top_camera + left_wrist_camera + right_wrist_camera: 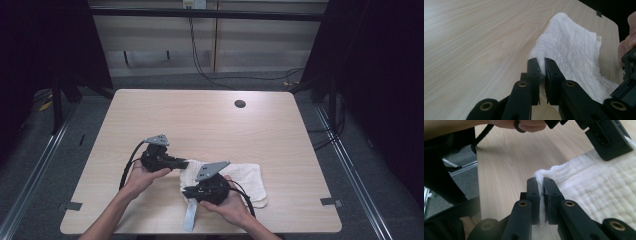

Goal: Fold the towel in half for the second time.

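Note:
A white quilted cloth [247, 179] lies folded on the wooden table [200, 120] near its front edge. My left gripper [184, 163] reaches in from the left and is shut on the cloth's left corner; in the left gripper view the jaws [542, 67] pinch a raised fold of the cloth [574, 50]. My right gripper [186, 192] sits just in front of it, shut on the cloth's near left edge. In the right gripper view its jaws [541, 185] clamp the cloth's corner [599, 185], with the left gripper's body [606, 140] above.
A round dark grommet hole [240, 104] sits at the table's far right. A pale strip [190, 216] hangs toward the front edge below the right gripper. Grey tape tabs [331, 202] mark the front corners. Cables run across the floor behind the table.

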{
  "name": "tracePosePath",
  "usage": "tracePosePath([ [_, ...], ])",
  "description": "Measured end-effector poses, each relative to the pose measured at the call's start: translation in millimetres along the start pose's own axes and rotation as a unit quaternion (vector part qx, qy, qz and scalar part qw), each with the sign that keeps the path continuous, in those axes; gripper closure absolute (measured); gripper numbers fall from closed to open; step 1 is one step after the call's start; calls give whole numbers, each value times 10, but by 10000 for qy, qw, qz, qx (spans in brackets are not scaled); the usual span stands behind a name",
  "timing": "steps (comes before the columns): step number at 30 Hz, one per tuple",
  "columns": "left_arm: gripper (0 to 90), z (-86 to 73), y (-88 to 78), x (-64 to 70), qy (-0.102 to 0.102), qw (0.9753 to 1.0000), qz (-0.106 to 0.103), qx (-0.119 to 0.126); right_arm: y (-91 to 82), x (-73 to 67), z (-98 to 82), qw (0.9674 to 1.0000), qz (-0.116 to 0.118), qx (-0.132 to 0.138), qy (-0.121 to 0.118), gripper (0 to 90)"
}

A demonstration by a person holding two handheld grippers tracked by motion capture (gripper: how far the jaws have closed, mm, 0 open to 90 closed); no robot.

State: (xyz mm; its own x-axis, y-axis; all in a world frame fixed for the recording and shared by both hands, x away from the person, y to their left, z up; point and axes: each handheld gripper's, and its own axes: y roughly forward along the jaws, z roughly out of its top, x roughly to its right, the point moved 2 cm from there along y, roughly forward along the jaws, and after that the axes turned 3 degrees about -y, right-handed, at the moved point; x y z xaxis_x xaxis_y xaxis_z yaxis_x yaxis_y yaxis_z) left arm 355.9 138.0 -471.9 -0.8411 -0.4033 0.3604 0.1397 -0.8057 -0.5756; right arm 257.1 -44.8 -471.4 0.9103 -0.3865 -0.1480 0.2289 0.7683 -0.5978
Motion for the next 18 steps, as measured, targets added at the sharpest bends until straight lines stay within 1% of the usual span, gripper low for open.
tracePosePath([
  [1,839,1,-8,-1,-32,10000,-13,20,-5,-5,16,10000,13,27,21,840],
  [3,839,-2,-25,-12,-30,10000,25,-15,-8,-11,47,10000,-3,21,-34,840],
  [7,839,-21,-69,-25,-100,9999,71,10,-16,-19,113,9999,6,87,-81,840],
  [8,839,-21,-87,-33,-84,9999,83,2,-14,-20,126,9999,10,92,-110,840],
  [10,839,-21,-117,-45,-122,9999,92,32,-6,-19,142,9999,21,83,-124,840],
  [13,840,-16,-157,-38,-120,9998,113,70,-7,-11,175,9998,54,131,-124,840],
  [14,840,-13,-178,-42,-88,9999,123,51,-13,-16,192,9998,57,150,-116,841],
  [15,840,-10,-193,-41,-126,9998,113,94,-15,-19,209,9997,57,162,-152,840],
  [18,841,-3,-244,-50,-152,9997,130,136,-13,-32,265,9996,58,173,-210,840],
])
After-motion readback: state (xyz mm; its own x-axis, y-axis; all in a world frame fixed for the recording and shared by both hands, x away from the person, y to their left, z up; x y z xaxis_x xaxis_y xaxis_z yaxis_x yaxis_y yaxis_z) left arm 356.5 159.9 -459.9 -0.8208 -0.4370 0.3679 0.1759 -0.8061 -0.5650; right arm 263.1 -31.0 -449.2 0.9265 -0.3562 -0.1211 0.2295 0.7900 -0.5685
